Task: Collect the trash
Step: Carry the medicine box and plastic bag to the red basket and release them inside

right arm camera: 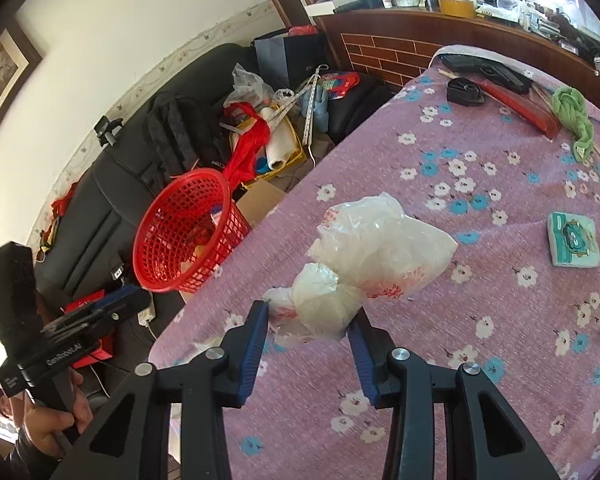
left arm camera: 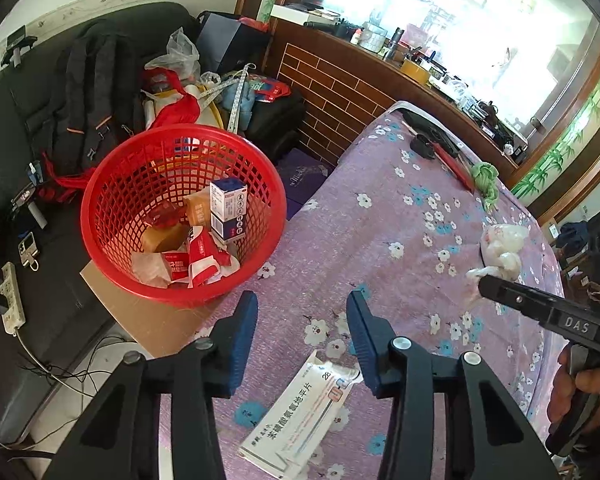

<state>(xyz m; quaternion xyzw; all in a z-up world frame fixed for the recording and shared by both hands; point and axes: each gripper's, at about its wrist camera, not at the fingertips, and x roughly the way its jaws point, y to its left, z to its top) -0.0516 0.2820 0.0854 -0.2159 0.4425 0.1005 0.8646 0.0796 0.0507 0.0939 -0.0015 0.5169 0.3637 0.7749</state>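
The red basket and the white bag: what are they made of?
Red basket: looks like glossy moulded plastic, given its open lattice wall and shiny rim. White bag: likely thin plastic film, translucent, crinkled and printed in red, held between the pads of the right hand-held gripper.

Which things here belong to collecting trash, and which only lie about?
Job: red basket; plastic bag held by right gripper; flat medicine box near left gripper.
Lying about: green yarn; backpack; power strip.
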